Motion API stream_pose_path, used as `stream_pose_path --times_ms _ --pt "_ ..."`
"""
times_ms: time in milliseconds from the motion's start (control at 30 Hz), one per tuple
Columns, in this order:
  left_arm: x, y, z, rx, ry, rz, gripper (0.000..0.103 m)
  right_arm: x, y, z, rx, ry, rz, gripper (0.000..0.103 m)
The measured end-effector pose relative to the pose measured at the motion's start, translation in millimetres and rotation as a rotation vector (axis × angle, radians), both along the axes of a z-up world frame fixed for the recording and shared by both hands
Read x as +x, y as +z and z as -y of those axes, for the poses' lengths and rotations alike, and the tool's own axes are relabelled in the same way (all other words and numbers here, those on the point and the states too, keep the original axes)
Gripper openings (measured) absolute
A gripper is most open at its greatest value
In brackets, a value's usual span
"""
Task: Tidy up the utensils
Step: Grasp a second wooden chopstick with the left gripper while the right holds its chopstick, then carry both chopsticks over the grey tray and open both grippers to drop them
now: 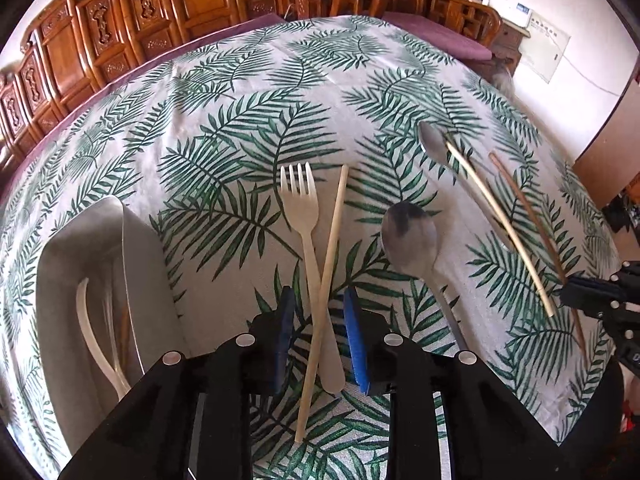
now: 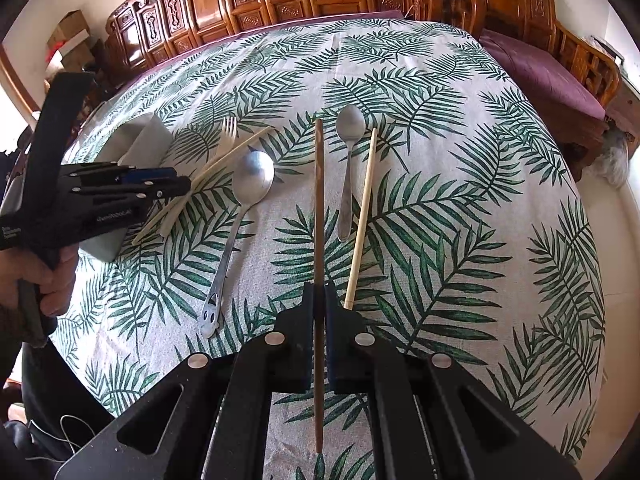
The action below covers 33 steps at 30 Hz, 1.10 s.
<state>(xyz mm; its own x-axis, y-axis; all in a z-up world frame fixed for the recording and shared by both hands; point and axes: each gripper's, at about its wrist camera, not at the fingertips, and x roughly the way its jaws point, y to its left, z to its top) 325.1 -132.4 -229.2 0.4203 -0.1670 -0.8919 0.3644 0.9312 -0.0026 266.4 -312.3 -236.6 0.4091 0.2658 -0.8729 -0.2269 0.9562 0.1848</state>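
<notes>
Tray contents — indistinct (utensils overlapping)

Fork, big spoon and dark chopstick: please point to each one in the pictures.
fork (image 1: 303, 216), left wrist view, on the neck just below the prongs.
big spoon (image 2: 253, 178), right wrist view, on the middle of its bowl.
dark chopstick (image 2: 319, 208), right wrist view, on the shaft ahead of the right claw.

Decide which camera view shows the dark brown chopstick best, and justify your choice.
The right wrist view: the dark brown chopstick runs centrally through the frame, pinched in the right claw. The left wrist view shows it only at the right edge, thin, its lower part hidden by that claw.
</notes>
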Motion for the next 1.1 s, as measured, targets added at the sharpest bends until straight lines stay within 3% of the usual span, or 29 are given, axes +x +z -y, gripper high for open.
stream_pose_path --times_ms 133,267,467,567,667,1100 --pt "2 3 2 -0.040 -0.020 0.007 0.024 0 -2 1 0.005 -0.002 -0.004 0.006" --pt "9 -3 9 -0.025 -0.041 -0.008 0.016 1 -4 3 0.005 -0.001 -0.009 0.006" --pt "20 -13 14 0.016 -0.050 -0.023 0.015 1 -8 9 0.008 -0.011 -0.014 0.006" --pt "23 -13 16 0.027 -0.057 -0.028 0.005 0 -8 12 0.009 -0.016 -0.014 0.006" --pt "23 -12 16 0.026 -0.063 -0.020 0.004 0 -8 14 0.007 -0.020 -0.015 0.006" --pt "-8 59 -32 -0.104 -0.008 0.087 0.004 6 11 -14 0.011 0.010 0.019 0.006"
